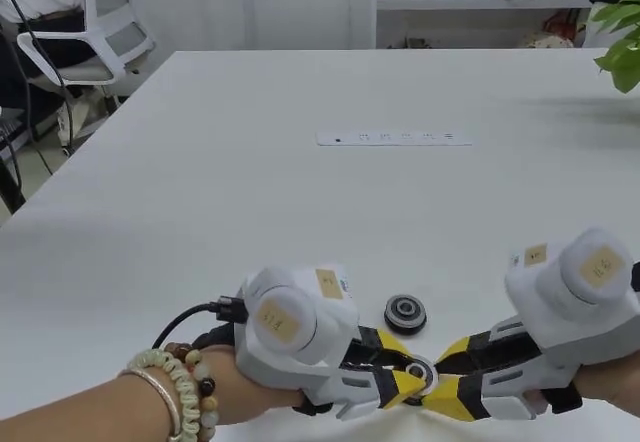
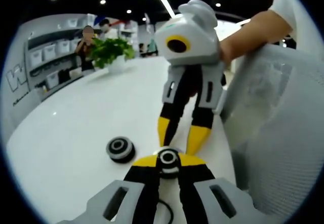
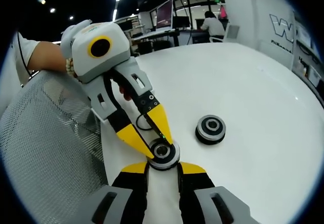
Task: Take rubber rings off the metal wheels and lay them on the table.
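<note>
Two grippers meet tip to tip near the front edge of the white table [image 1: 300, 192] in the head view. The left gripper [image 1: 400, 377] comes in from the left, and the wrist behind it wears bead bracelets [image 1: 185, 392]. The right gripper [image 1: 445, 382] comes in from the right. A metal wheel [image 1: 418, 371] sits between their yellow tips. A second wheel [image 1: 405, 312] lies flat on the table just beyond them, untouched, with its black rubber ring [image 1: 390, 314] on. A flat socket strip [image 1: 393, 138] lies well apart, mid-table.

Left gripper view: the left gripper [image 2: 168, 162] has its jaws drawn in on the metal wheel [image 2: 168, 158], one yellow tip on each side. The right gripper [image 2: 178, 142] reaches down from above with its jaws a little apart and its tips at the wheel's far rim. I cannot tell whether it is pinching. The second wheel [image 2: 120, 149] is on the table to the left, near.

Right gripper view: the right gripper [image 3: 163, 167] has its tips under the metal wheel [image 3: 163, 153], with a gap between its jaws. Grip not clear. The left gripper [image 3: 159, 144] has its tips converging on the wheel. The second wheel [image 3: 210, 128] lies to the right, apart.
</note>
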### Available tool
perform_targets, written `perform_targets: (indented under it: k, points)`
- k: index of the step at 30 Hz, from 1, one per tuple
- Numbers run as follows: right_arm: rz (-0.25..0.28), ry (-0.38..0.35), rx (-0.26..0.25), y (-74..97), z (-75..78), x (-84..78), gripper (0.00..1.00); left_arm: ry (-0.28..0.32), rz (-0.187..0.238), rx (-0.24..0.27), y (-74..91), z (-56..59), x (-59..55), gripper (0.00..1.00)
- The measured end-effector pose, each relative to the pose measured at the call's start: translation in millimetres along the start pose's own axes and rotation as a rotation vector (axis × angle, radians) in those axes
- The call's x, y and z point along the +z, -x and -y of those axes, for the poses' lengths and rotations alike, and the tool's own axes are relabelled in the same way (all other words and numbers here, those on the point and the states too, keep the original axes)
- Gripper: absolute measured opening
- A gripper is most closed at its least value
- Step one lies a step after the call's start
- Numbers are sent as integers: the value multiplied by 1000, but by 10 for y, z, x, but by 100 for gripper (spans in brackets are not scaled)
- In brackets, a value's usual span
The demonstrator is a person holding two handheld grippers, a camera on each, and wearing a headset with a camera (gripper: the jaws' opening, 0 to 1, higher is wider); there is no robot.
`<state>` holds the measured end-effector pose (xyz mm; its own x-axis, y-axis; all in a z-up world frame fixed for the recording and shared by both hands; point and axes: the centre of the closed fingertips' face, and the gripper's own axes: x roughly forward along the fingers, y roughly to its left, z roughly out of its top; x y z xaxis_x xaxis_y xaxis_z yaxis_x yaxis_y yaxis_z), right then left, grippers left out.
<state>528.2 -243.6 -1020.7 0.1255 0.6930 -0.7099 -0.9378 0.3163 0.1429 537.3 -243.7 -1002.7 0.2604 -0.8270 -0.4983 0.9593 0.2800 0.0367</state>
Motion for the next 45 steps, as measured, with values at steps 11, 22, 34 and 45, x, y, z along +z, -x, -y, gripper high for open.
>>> perform_targets:
  k: [11, 22, 34, 45]
  points:
    - [-49, 59, -24, 40, 51, -84, 0, 9, 1, 6, 1, -9, -3, 14]
    - [-34, -104, -42, 54, 127, -63, 0, 15, 0, 13, -4, -24, -3, 14]
    - [149, -357, -51, 259, 300, 118, 0, 11, 1, 9, -5, -23, -6, 14]
    - [28, -159, 18, 86, 63, -50, 0, 10, 2, 8, -6, -24, -8, 14]
